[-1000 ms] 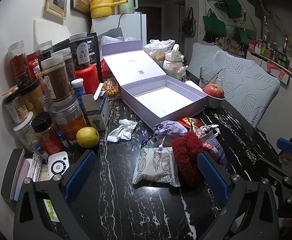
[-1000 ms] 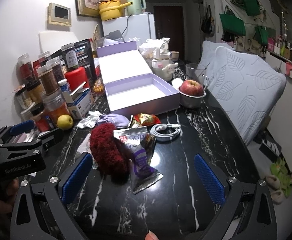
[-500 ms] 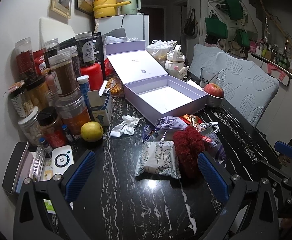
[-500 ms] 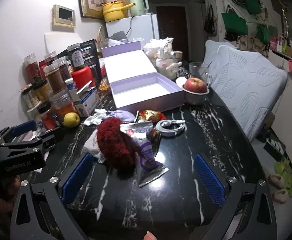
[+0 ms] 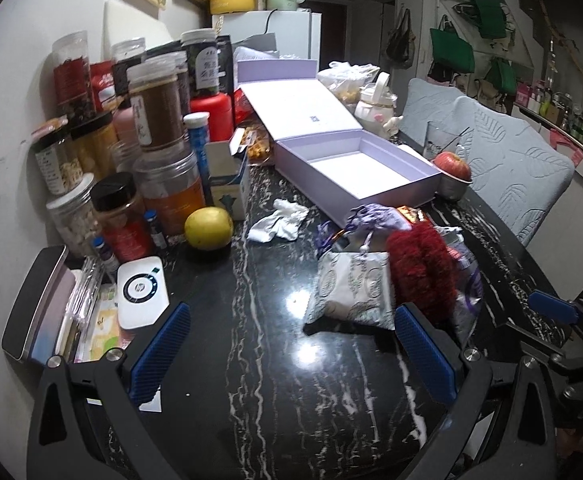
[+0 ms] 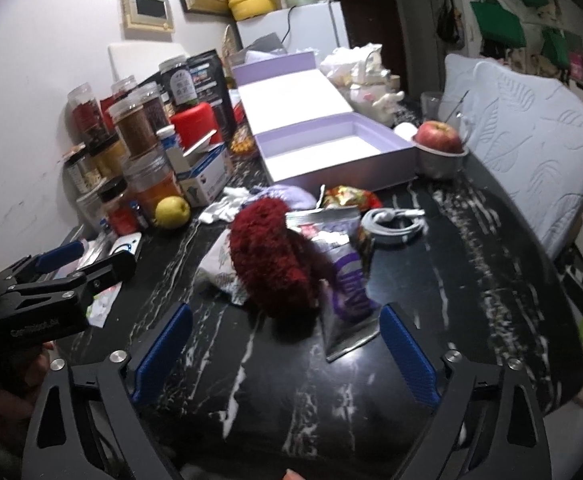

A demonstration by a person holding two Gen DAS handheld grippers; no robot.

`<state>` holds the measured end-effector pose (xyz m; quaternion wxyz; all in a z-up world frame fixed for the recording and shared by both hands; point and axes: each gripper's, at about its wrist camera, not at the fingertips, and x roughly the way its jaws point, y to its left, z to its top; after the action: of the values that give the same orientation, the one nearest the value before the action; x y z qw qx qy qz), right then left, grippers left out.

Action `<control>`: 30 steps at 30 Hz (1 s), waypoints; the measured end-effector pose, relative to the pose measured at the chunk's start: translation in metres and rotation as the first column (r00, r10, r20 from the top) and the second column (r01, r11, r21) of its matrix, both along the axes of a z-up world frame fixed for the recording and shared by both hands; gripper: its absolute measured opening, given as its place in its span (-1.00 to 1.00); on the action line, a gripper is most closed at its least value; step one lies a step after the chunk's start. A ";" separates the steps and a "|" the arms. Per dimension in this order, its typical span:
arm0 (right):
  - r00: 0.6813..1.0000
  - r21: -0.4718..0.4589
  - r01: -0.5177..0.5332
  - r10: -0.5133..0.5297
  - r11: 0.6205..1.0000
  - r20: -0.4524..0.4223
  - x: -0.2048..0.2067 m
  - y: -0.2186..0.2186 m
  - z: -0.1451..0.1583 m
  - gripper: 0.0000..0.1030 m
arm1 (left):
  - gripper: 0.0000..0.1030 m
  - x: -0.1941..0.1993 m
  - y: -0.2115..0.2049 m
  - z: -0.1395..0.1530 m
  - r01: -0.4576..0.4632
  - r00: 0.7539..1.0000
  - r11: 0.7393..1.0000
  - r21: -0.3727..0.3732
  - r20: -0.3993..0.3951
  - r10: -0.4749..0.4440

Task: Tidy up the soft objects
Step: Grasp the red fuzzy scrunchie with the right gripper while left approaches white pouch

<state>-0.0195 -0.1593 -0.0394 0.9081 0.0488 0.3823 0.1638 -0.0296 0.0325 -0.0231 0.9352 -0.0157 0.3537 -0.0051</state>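
The right claw hangs low over the black marble table, its blue pads spread wide but drawing inward, with nothing between them yet. Just ahead of it sits the red fuzzy bundle, a shaggy yarn-like lump leaning against a purple snack bag and lying partly over a white patterned pouch.

The left claw is spread wide too, empty, above bare tabletop, with that same pouch just beyond its right pad.

The red bundle looks light and squashy; I'd expect it to give under the pads rather than slip, so a pinch across its thick middle should hold, though loose fibres might drag the foil bag along. The pouch looks soft and flat, best taken by an edge or a bunched corner. A lilac drawstring bag lies behind them, near the open lavender box, which stands empty and seems the likely home for these things.

Jars, a yellow fruit and a crumpled tissue crowd the left side; an apple in a bowl sits beside the box.
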 end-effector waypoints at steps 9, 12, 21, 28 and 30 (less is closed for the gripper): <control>0.998 -0.003 -0.061 0.061 0.998 -0.034 0.028 0.019 -0.025 0.55 | 1.00 0.014 0.024 -0.015 -0.051 0.998 0.999 -0.016 -0.040 0.051; 0.997 -0.030 -0.076 0.075 0.997 -0.027 0.039 0.027 -0.032 0.53 | 1.00 0.018 0.029 -0.018 -0.067 0.997 0.998 -0.014 -0.044 0.066; 0.994 -0.068 -0.095 0.091 0.993 -0.056 0.066 0.037 -0.051 -0.17 | 1.00 0.036 0.030 -0.026 -0.051 0.997 0.998 -0.034 -0.068 0.049; 0.993 0.029 -0.119 0.120 0.992 -0.009 0.059 0.017 -0.031 -0.48 | 1.00 0.053 0.009 -0.029 0.035 0.996 0.997 -0.066 -0.085 -0.041; 0.992 0.048 -0.123 0.122 0.991 0.011 0.054 0.012 -0.023 -0.48 | 1.00 0.060 -0.001 -0.030 0.074 0.992 0.994 -0.086 -0.094 -0.082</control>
<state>0.0347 -0.1474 -0.0619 0.8963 0.0468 0.3769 0.2288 0.0302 0.0320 -0.0534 0.9146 -0.0405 0.3984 -0.0553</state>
